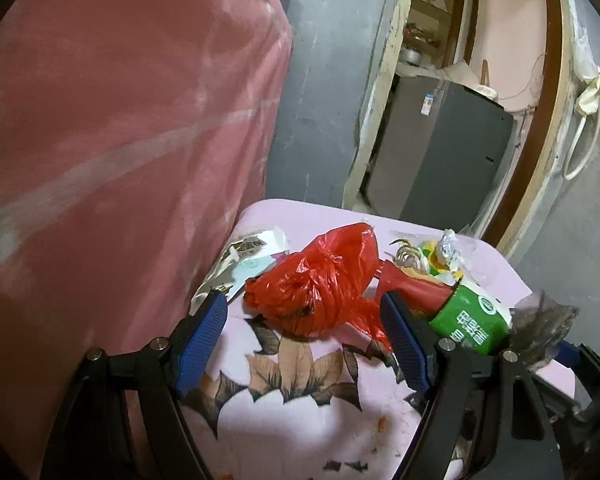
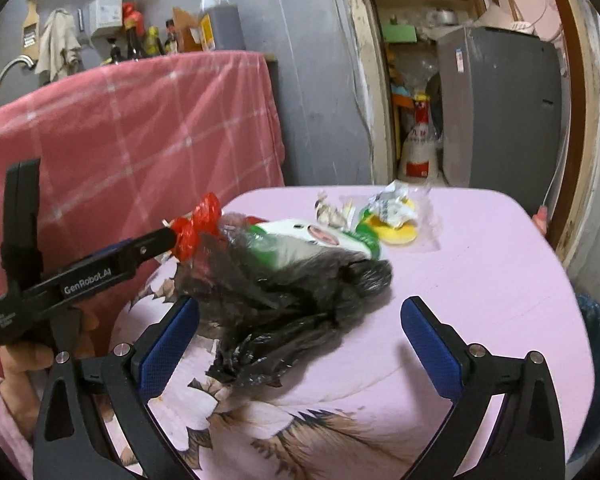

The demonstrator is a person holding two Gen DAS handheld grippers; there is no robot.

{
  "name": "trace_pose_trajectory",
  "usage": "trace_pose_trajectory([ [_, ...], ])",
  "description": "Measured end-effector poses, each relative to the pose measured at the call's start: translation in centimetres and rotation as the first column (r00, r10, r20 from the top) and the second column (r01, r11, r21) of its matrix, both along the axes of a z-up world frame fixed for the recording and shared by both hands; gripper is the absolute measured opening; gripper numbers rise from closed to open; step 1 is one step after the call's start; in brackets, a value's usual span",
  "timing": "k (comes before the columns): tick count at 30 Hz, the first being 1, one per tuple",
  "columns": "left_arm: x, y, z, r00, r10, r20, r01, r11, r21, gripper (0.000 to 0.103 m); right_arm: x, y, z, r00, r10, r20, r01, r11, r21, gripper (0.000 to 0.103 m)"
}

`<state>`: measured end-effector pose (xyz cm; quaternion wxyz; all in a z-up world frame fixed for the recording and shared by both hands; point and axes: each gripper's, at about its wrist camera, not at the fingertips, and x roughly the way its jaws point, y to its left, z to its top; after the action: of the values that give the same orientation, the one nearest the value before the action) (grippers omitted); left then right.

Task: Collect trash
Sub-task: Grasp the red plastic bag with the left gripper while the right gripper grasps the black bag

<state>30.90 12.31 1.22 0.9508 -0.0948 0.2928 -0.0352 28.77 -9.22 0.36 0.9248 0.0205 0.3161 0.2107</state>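
A pink flowered tablecloth [image 1: 300, 408] carries the trash. The red plastic bag [image 1: 320, 280] lies between the left gripper [image 1: 304, 340]'s parted, untouching jaws. The black plastic bag [image 2: 276, 304], seemingly unpressed, sits within the right gripper [image 2: 300, 340]'s spread jaws beside a green carton [image 1: 472, 320].

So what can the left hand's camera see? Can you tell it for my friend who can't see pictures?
The left gripper stands open around a crumpled red plastic bag on a pink flowered tablecloth, pads not pressing it. Right of the bag lie a green carton, a dark plastic bag and wrappers; a red checked cloth hangs at left.
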Motion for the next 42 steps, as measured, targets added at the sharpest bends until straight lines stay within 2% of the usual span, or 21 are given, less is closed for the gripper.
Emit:
trace_pose_trajectory([
  [4, 1.4, 0.3, -0.1, 0.999, -0.013, -0.033, 0.013, 1.000, -0.004, 0.064, 1.1, 0.7, -0.8, 0.998, -0.030, -0.051, 0.028, 0.999, -0.028, 0.101],
  [6, 2.0, 0.1, 0.0, 0.999, -0.018, -0.045, 0.019, 1.000, 0.024, 0.055, 1.7, 0.7, -1.2, 0.995, -0.049, -0.089, 0.047, 0.999, -0.023, 0.100],
  [10, 2.7, -0.3, -0.1, 0.997, -0.043, -0.068, 0.046, 0.998, 0.040, 0.048, 1.9, 0.4, -1.5, 0.991, -0.074, -0.113, 0.072, 0.997, -0.021, 0.095],
  [15, 2.9, -0.2, -0.1, 0.996, -0.050, -0.071, 0.052, 0.998, 0.027, 0.038, 1.9, 0.5, -1.8, 0.990, -0.058, -0.131, 0.056, 0.998, -0.023, 0.065],
  [19, 2.7, -0.1, 0.1, 0.996, -0.052, -0.068, 0.054, 0.998, 0.019, 0.032, 1.6, 0.4, -1.8, 0.989, -0.042, -0.142, 0.042, 0.999, -0.006, 0.055],
  [20, 2.7, -0.1, 0.1, 0.996, -0.053, -0.068, 0.054, 0.998, 0.019, 0.029, 1.6, 0.4, -1.9, 0.988, -0.038, -0.147, 0.039, 0.999, 0.000, 0.050],
  [23, 2.6, -0.6, 0.1, 0.996, -0.054, -0.068, 0.055, 0.998, 0.019, 0.018, 1.6, 0.1, -2.0, 0.985, -0.034, -0.170, 0.039, 0.999, 0.026, 0.039],
  [24, 2.5, -0.7, 0.1, 0.996, -0.055, -0.070, 0.056, 0.998, 0.017, 0.002, 1.6, 0.0, -2.0, 0.984, -0.034, -0.173, 0.040, 0.999, 0.032, 0.032],
  [25, 2.5, -0.8, 0.1, 0.996, -0.057, -0.076, 0.059, 0.998, 0.018, 0.002, 1.5, -0.1, -2.1, 0.984, -0.034, -0.177, 0.042, 0.998, 0.040, 0.028],
  [27, 2.2, -0.9, 0.1, 0.996, -0.061, -0.069, 0.062, 0.998, 0.013, 0.002, 1.4, -0.3, -2.0, 0.984, -0.033, -0.177, 0.042, 0.998, 0.051, 0.012],
  [32, 1.3, -1.1, 0.6, 0.998, -0.059, -0.037, 0.060, 0.998, 0.011, 0.002, 0.2, -0.8, -1.6, 0.988, -0.014, -0.152, 0.023, 0.998, 0.055, 0.007],
  [38, -0.8, -1.9, 0.7, 0.999, -0.046, -0.010, 0.046, 0.999, 0.000, 0.001, -1.6, -2.2, -1.1, 0.991, -0.003, -0.132, 0.011, 0.998, 0.061, 0.005],
  [42, -3.2, -2.7, 0.5, 0.999, -0.039, 0.003, 0.039, 0.999, -0.036, 0.001, -2.7, -3.3, -0.8, 0.994, -0.005, -0.112, 0.012, 0.998, 0.064, 0.005],
])
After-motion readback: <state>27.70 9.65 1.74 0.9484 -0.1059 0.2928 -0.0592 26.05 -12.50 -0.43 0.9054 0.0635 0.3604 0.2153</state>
